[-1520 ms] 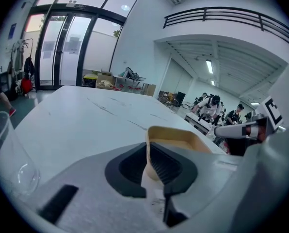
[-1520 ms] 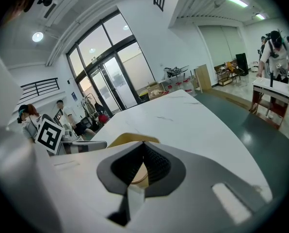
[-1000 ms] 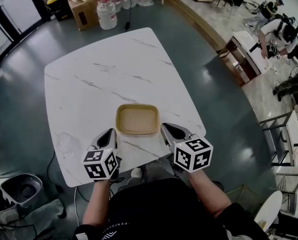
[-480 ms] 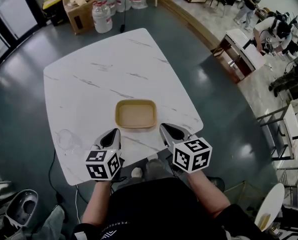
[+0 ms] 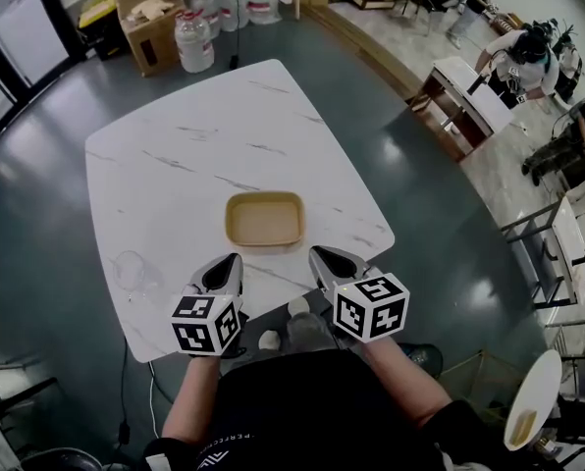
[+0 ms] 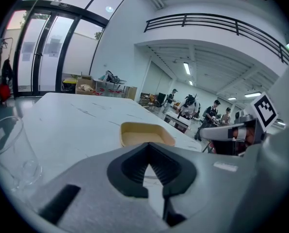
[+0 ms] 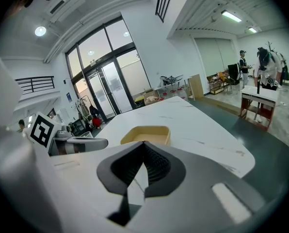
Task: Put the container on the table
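A shallow tan container (image 5: 264,220) lies flat on the white marble table (image 5: 175,165), near its front middle. Both grippers hang over the table's near edge, just short of the container. My left gripper (image 5: 224,266) is off the container's near left corner and my right gripper (image 5: 324,260) off its near right corner. Each has its jaws shut with nothing between them, and neither touches the container. The left gripper view has the container (image 6: 145,134) beyond the left gripper (image 6: 148,152). From the right gripper (image 7: 144,147), the container (image 7: 145,135) also sits straight ahead.
A clear drinking glass (image 5: 132,271) stands on the table left of my left gripper, close at hand in the left gripper view (image 6: 8,149). Beyond the far table edge are a cardboard box (image 5: 150,13) and water jugs (image 5: 194,39). People work at a desk (image 5: 469,91) far right.
Both grippers have drawn back a little toward me, away from the container's near corners. The container has stayed put on the table.
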`<state>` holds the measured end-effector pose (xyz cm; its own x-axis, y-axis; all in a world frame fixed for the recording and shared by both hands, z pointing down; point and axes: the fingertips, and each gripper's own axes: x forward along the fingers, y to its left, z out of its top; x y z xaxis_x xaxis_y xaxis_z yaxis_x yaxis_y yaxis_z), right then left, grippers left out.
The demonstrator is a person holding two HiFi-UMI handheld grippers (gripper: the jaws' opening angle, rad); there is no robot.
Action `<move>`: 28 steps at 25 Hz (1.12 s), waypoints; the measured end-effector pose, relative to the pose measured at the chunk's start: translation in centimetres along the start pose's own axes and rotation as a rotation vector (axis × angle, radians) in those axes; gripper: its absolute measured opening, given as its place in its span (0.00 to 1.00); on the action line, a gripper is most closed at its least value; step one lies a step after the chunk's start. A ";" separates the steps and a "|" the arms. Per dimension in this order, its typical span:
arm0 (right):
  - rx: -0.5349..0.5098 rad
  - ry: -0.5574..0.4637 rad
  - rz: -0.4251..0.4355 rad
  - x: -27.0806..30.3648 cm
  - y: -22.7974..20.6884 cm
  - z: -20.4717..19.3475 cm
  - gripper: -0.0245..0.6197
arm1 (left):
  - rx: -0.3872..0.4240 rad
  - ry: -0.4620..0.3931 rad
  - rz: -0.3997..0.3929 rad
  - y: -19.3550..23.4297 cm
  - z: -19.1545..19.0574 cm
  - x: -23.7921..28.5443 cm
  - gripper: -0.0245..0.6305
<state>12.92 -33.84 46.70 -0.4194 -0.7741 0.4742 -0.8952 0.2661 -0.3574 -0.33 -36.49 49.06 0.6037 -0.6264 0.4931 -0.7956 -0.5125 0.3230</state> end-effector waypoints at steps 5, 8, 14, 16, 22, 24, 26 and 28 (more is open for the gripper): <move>-0.002 0.013 0.011 -0.3 0.8 -0.8 0.04 | -0.011 0.003 -0.024 -0.8 -0.7 -0.4 0.03; -0.024 0.023 0.015 -0.5 1.3 -1.1 0.04 | -0.011 0.012 -0.033 -1.3 -1.1 -0.5 0.03; -0.027 0.026 0.018 -0.4 1.3 -1.3 0.04 | -0.005 0.018 -0.043 -1.6 -1.5 -0.5 0.03; -0.031 0.025 0.020 -0.4 1.3 -1.2 0.04 | -0.003 0.021 -0.042 -1.5 -1.5 -0.5 0.03; -0.033 0.029 0.023 -0.5 1.3 -1.2 0.04 | 0.003 0.027 -0.038 -1.3 -1.3 -0.6 0.03; -0.033 0.030 0.023 -0.3 1.2 -1.1 0.04 | 0.007 0.029 -0.037 -1.1 -1.3 -0.5 0.03; -0.033 0.031 0.024 -0.1 1.3 -1.1 0.04 | 0.008 0.032 -0.037 -1.0 -1.3 -0.5 0.03; -0.033 0.032 0.025 0.0 1.3 -1.1 0.04 | 0.008 0.035 -0.038 -0.9 -1.5 -0.6 0.03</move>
<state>11.61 -32.90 47.10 -0.4458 -0.7483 0.4913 -0.8887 0.3043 -0.3429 -0.01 -34.81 49.66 0.6310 -0.5858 0.5086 -0.7718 -0.5402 0.3353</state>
